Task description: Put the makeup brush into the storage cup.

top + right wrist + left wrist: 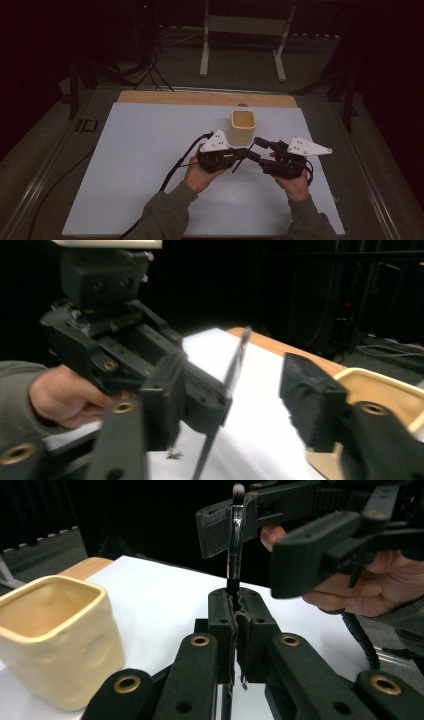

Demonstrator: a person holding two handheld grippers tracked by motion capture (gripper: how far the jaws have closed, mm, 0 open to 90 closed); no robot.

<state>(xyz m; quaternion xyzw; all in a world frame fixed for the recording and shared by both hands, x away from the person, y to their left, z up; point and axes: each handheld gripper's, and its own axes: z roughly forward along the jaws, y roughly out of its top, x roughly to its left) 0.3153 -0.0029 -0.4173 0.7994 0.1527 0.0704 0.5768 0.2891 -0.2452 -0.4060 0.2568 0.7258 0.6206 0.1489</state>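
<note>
- Black jaws of the left hand-held gripper (235,630) are pressed together on the dark handle of a makeup brush (234,545); the left gripper view shows the brush standing up out of them, its bristle tip at the top
- That same view shows the right hand-held gripper (260,530) across the brush's upper part, one pad right behind the ferrule, the other jaw nearer the camera and off to the side
- From the right gripper view, the brush (232,375) runs as a thin slanted rod through the gap between the right hand-held gripper's (245,400) jaws, which stand apart with no pad pressing on it; the picture is blurred
- From the high view, both hand-held grippers meet nose to nose over the white desk (140,165), just in front of a cream square cup (243,126); the brush is too thin to make out there
- Cup's hollow inside is plain in the left gripper view (55,640)
</note>
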